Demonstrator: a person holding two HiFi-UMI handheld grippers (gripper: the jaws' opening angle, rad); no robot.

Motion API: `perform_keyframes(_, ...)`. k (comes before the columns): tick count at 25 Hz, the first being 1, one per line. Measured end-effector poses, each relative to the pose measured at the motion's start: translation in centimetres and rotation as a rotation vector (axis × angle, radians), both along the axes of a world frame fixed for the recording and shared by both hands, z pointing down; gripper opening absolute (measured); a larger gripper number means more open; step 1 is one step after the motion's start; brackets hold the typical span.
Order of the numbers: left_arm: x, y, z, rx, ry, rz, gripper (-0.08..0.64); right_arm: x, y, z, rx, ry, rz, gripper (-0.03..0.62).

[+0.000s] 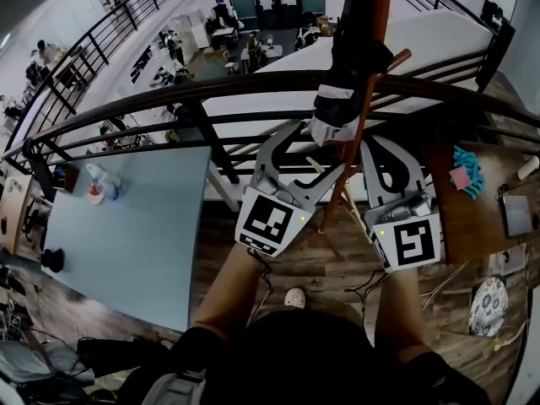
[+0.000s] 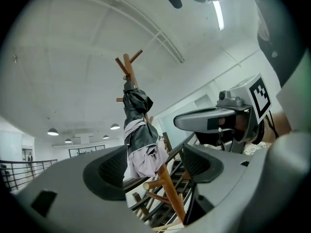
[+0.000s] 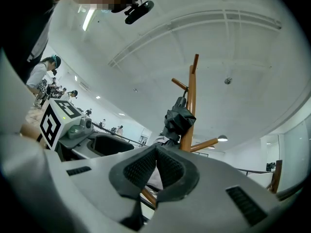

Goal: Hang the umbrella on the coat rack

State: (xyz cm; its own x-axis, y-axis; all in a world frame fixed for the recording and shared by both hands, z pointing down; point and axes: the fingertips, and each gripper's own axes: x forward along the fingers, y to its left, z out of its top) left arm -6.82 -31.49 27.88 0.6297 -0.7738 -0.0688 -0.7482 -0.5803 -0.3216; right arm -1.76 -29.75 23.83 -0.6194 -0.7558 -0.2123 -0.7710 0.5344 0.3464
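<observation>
**A:** Where's the umbrella (image 1: 344, 66)?

**B:** On the coat rack (image 1: 379, 7). It hangs high against the pole (image 3: 192, 96), just under the top pegs (image 2: 138, 56) and above the railing (image 1: 253, 83). I can't see which peg carries it. It looks hung, so I'd say the step in hand is letting go cleanly.

**A:** And the tongs?

**B:** The left tongs (image 2: 153, 166) are released. The jaws stand wide apart, with the umbrella's lower end and the pole showing beyond the gap, and nothing is gripped. The right tongs (image 3: 156, 148) are clenched tip to tip close beside the pole. They seem to hold nothing, though I can't rule out a nipped fold of cloth.

**A:** How should it be finished well?

**B:** Draw both back straight and clear of the pegs, so that no jaw snags the cloth or rocks the rack. Watch that the bundle doesn't slip off.

**A:** How does it look?

**B:** Folded and loosely bundled, with crumpled black cloth above and a pale lilac-white part flaring below. It's probably soft and light, and likely to swing if nudged.
</observation>
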Motion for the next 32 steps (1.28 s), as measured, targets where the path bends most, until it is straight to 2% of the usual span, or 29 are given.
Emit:
perform_keyframes(2,0.7,0.3,-0.4,0.017,-0.004,-0.027,0.339,0.7,0.4,-0.1,0.006,0.0,-0.016,0.031)
perform_keyframes(5,1.6,1.3,-0.9,0.051,0.008,-0.083,0.202,1.8,1.3,0.0,0.006,-0.008,-0.039,0.031)
perform_keyframes(13,5.0,5.3,-0.5,0.05,-0.006,-0.139,0.084,5.7,4.8,0.8,-0.011,-0.039,-0.076,0.031)
perform_keyframes(16,6.4,7.0,-0.8,0.068,0.022,-0.161,0.024,7.3,6.5,0.9,-0.015,-0.043,-0.085,0.031)
perform_keyframes(20,7.8,10.1,-1.4,0.101,0.07,-0.169,0.012,8.7,9.4,1.1,-0.017,-0.049,-0.101,0.031)
perform_keyframes(32,10.9,17.2,-1.6,0.141,0.034,-0.221,0.011,11.7,16.2,1.7,-0.001,-0.074,-0.156,0.031)
